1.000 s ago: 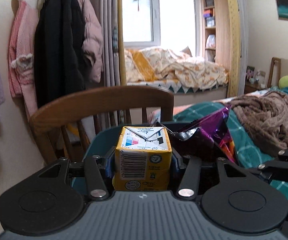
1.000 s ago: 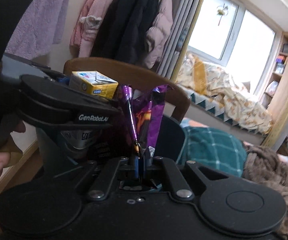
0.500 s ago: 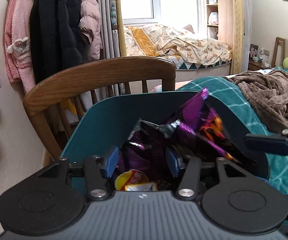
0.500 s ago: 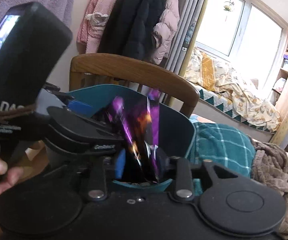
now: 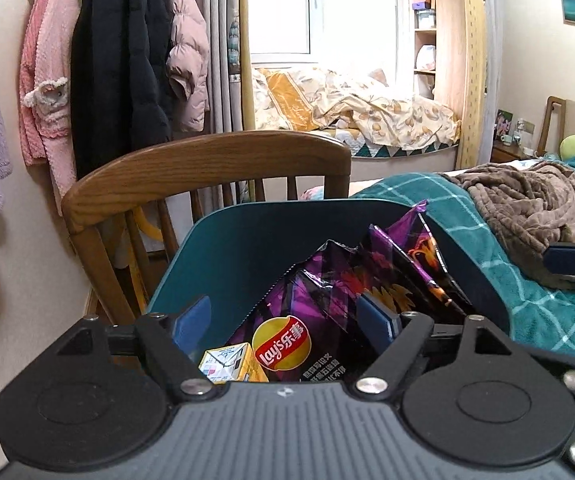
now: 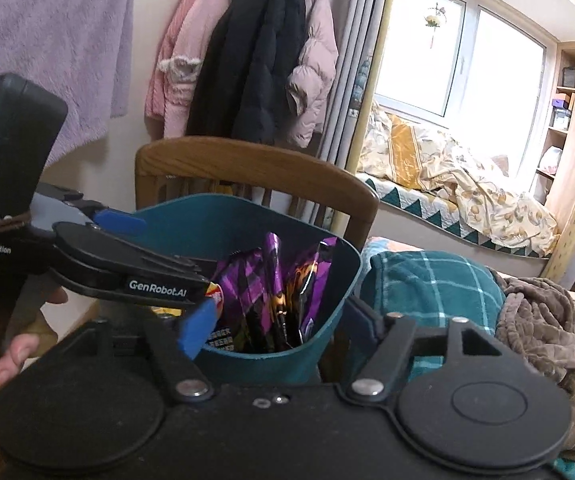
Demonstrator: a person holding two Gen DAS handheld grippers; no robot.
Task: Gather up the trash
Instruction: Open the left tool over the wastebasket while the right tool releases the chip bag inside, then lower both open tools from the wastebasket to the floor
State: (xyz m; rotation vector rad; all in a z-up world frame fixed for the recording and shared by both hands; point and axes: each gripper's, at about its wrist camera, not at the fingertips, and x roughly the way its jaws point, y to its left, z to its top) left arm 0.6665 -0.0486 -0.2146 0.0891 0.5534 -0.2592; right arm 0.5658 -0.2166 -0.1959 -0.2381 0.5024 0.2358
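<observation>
Both grippers hang over a teal bin (image 5: pixel 223 252) that stands in front of a wooden chair (image 5: pixel 207 164). The left gripper (image 5: pixel 287 322) has its blue pads spread wide above the bin's mouth; its jaws have just been opening and nothing is pinched between them, though the purple chip bag (image 5: pixel 327 300) shows below, inside the bin. Only the left view looks down far enough to show a yellow carton (image 5: pixel 231 366) lying in the bin beside the bag, low against the near wall. The right gripper (image 6: pixel 283 328) is also wide open, its jaws having just been opening too; its left pad (image 6: pixel 197 330) sits at the bin's near rim, the other is dark and half hidden outside the wall, and they grip nothing. From this side the bag (image 6: pixel 275 280) stands upright in the bin (image 6: pixel 343 288), its crumpled top at about rim level, and the carton is hidden. The right view alone shows the left gripper (image 6: pixel 127 252) from the side, reaching over the bin's left rim, with a hand (image 6: pixel 3 344) on its handle. To the right of the bin, both views show a teal checked blanket (image 6: pixel 431 284) and a brown throw (image 5: pixel 535 208).
</observation>
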